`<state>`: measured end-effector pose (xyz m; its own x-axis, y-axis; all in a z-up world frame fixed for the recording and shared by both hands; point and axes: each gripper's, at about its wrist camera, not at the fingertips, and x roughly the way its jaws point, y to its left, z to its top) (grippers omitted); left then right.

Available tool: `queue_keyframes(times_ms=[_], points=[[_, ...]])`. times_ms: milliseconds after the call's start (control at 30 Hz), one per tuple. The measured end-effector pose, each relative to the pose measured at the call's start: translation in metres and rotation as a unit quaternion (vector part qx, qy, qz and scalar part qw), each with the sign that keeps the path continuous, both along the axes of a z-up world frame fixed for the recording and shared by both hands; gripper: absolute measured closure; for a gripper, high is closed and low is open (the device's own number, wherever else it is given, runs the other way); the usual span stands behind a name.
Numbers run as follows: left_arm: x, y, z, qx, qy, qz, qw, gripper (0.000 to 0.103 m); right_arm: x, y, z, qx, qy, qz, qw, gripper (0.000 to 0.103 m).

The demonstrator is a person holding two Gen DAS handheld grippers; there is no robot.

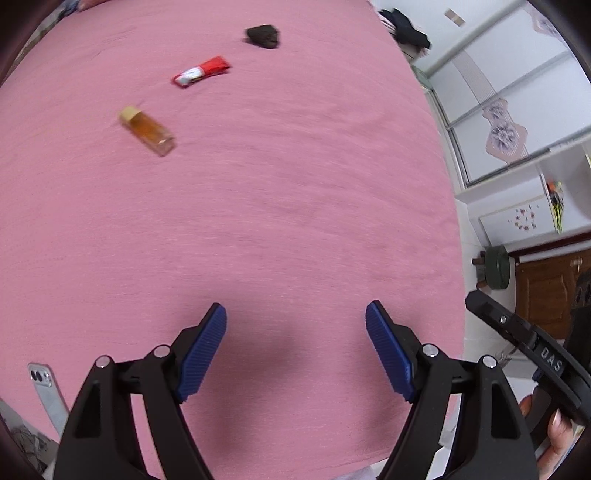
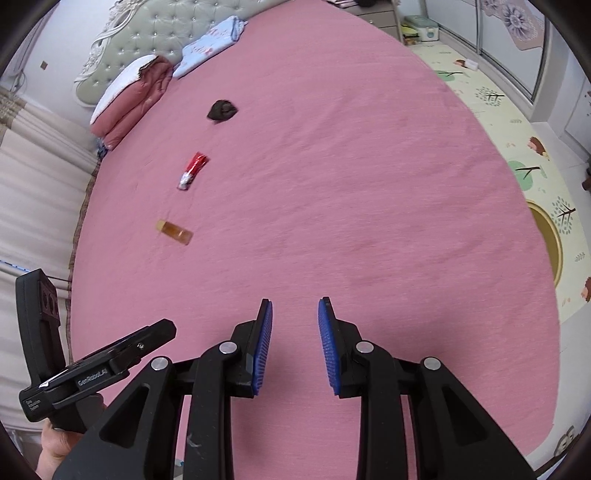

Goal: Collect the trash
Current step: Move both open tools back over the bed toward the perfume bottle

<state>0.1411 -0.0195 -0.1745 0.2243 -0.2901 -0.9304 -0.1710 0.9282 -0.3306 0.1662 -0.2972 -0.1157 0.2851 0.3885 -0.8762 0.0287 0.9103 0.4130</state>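
Observation:
Three items lie on the pink bed: a small amber bottle with a pale cap, a red and white wrapper and a dark crumpled lump. The right wrist view shows them too: bottle, wrapper, lump. My left gripper is wide open and empty, hovering over bare bedspread well short of the items. My right gripper is partly open and empty, over the bed's near part.
A phone lies at the bed's near left edge. Pillows and folded quilts sit by the headboard. A curtain hangs left of the bed. A play mat covers the floor on the right. Wardrobe doors stand beyond the bed.

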Motion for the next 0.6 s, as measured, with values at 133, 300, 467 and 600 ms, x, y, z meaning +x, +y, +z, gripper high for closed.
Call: queue_keyframes(times_ms=[133, 300, 467, 600], points=[[0.005, 0.022, 0.001, -0.006, 0.003, 0.035, 0.9994, 0.026, 0.008, 0.022, 0.007, 0.004, -0.006, 0.025, 1.0, 0.064], [0.01, 0.032, 0.004, 0.0, -0.001, 0.056, 0.9984, 0.025, 0.029, 0.037, 0.003, 0.004, -0.006, 0.062, 0.998, 0.056], [0.018, 0.039, 0.003, 0.004, 0.004, 0.092, 0.9957, 0.025, 0.05, 0.05, -0.004, 0.012, -0.004, 0.093, 0.996, 0.054], [0.028, 0.046, 0.0, 0.004, 0.005, 0.119, 0.9929, 0.025, 0.068, 0.061, -0.012, 0.01, 0.0, 0.111, 0.994, 0.05]])
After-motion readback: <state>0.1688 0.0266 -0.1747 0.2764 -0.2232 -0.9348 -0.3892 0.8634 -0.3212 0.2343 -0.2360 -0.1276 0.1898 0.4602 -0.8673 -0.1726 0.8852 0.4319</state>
